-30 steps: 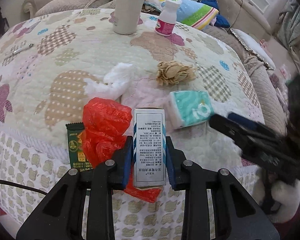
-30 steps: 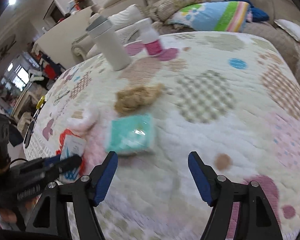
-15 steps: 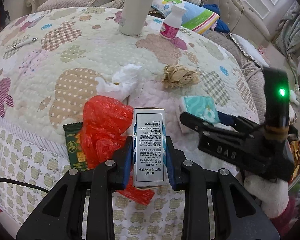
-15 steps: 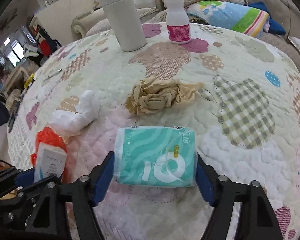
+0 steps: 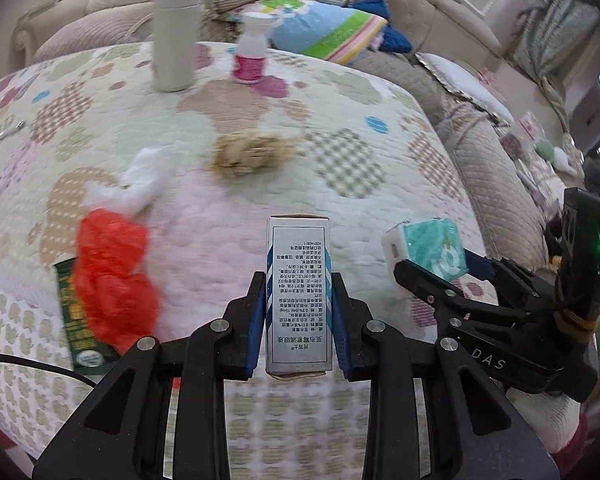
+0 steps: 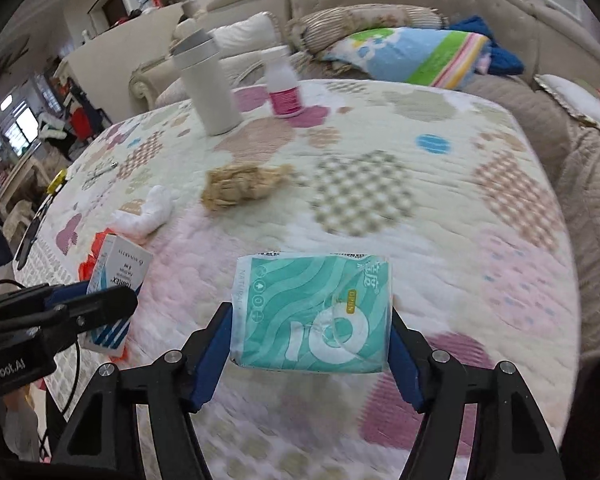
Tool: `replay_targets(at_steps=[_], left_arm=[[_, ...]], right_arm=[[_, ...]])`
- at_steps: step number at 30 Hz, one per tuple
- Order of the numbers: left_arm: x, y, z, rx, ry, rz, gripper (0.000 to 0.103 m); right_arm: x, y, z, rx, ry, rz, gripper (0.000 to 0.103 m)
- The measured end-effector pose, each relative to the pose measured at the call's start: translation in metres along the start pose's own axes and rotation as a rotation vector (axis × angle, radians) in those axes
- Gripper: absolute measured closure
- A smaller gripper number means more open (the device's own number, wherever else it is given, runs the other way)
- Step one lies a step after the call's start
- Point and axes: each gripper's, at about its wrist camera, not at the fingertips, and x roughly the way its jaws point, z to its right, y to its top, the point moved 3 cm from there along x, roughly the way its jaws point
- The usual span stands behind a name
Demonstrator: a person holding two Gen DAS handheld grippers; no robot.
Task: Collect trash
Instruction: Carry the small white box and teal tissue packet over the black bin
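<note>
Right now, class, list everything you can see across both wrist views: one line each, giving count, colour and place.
small carton: one, white and blue, held in the left tongs
tissue pack: one, teal, held in the right tongs
plastic bag: one, red, near quilt edge
wrapper: one, green, partly under the bag
white tissue: one, crumpled, mid-quilt
brown paper wad: one, mid-quilt
flask: one, white, far side
bottle: one, white, pink label, beside the flask
quilt: one, patterned, covers the surface
left tongs: shut
right tongs: shut
</note>
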Motion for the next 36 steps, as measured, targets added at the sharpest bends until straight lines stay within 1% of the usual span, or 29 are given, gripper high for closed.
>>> replay_targets(at_steps=[9,19,29,36], left_arm=[[0.007,-0.001,0.065,0.107,-0.016,0.006,0.076],[0.019,-0.002,0.121,0.197,-0.035,0.001,0.076],[0.041,-0.007,0.181,0.284,-0.093,-0.035,0.076],[0.054,-0.011,0.215,0.324,-0.129,-0.061,0.076]], right_arm=[[-0.038,-0.027,0.060,0.088,-0.063,0.027,0.034],[-0.069,-0.049,0.106,0.164,-0.116,0.057,0.034],[-0.093,-0.071,0.152,0.245,-0.175,0.067,0.034],[-0.107,-0.086,0.183,0.304,-0.215,0.072,0.034]])
